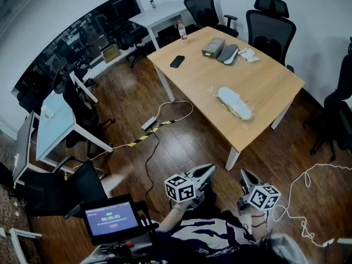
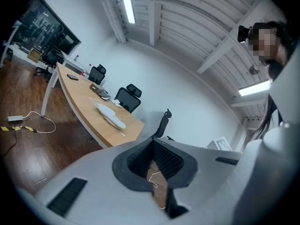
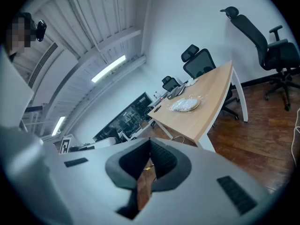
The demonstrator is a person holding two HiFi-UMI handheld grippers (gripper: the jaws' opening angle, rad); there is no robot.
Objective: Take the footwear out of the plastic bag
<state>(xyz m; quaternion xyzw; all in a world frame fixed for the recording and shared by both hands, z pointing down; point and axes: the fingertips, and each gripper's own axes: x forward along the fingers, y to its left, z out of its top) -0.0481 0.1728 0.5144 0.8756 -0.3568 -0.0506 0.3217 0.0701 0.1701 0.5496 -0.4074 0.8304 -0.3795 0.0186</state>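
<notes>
A pale shoe in a clear plastic bag lies near the front right of the wooden table. The same bagged shoe shows small in the left gripper view, and the bagged shoe lies far off in the right gripper view. Both grippers hang low in front of the person, well short of the table. My left gripper is shut and holds nothing. My right gripper is shut and empty too.
At the table's far end lie a grey box with another shoe, a black phone, a bottle and a small packet. Office chairs ring the table. Cables run across the wood floor. A small screen sits at bottom left.
</notes>
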